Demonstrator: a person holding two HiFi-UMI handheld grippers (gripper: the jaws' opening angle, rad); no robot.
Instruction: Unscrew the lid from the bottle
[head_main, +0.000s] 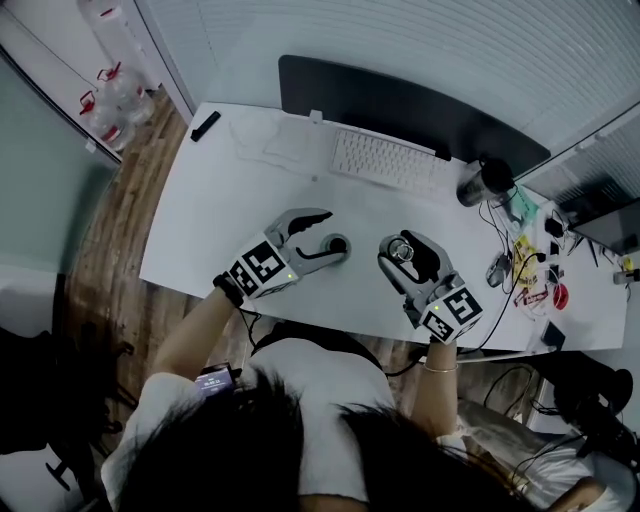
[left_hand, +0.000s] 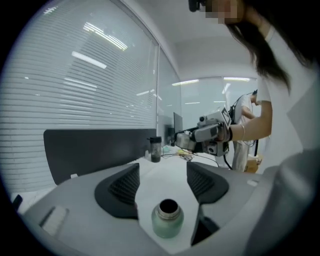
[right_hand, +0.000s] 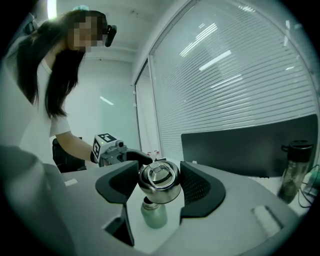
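Past the person's dark hair (head_main: 300, 440), the right hand-held gripper (head_main: 404, 249) pinches the shiny lid (right_hand: 159, 181), so the bottle is open. The green bottle (left_hand: 167, 218) stands on the white counter (head_main: 215, 225), under the left hand-held gripper (left_hand: 162, 182), whose jaws are wide and empty.

no words or numbers are legible; only square coded markers (head_main: 262, 268) on the left gripper (head_main: 335, 235) and right gripper (head_main: 402, 250).

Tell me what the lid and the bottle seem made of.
Lid: likely polished steel; mirror-bright dome with sharp reflections and a metal ring on top.
Bottle: probably metal too; matte pale-green coated body, bare silvery neck at the open mouth.
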